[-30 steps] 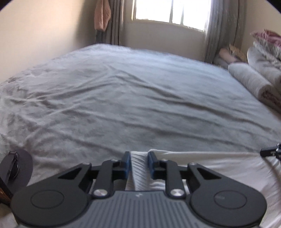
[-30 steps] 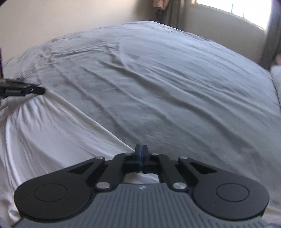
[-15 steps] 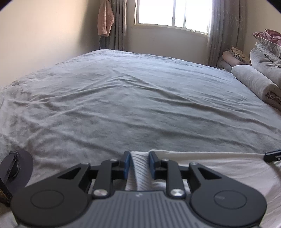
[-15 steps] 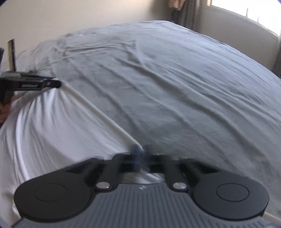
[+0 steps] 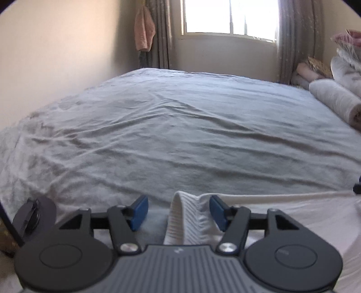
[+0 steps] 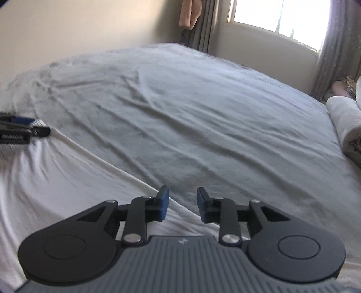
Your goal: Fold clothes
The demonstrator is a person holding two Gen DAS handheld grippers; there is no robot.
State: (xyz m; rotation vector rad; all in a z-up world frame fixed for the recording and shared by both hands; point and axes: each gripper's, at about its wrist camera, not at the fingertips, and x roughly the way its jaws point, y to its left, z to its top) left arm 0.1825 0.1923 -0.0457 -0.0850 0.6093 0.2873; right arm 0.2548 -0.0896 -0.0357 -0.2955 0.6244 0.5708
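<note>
A white garment (image 6: 56, 180) lies spread along the near edge of the grey bed cover (image 6: 203, 124). In the left wrist view its ribbed edge (image 5: 187, 220) stands up between the jaws of my left gripper (image 5: 179, 211). Those jaws are opening, and the left pad stands clear of the cloth. My right gripper (image 6: 183, 206) is opening too. The garment's far edge runs under the gap between its blue pads and nothing is pinched there. The left gripper (image 6: 22, 130) shows at the far left of the right wrist view, over the garment's other end.
Rolled blankets and pillows (image 5: 334, 101) are stacked along the bed's right side. A bright window (image 5: 230, 15) with curtains is at the back, and a pink cloth (image 5: 144, 29) hangs in the corner. A dark round object (image 5: 33, 218) sits at the left gripper's lower left.
Both grippers went from shut to open. The left let go of the ribbed edge and the right let go of the garment's other end. Both views tilted up slightly.
</note>
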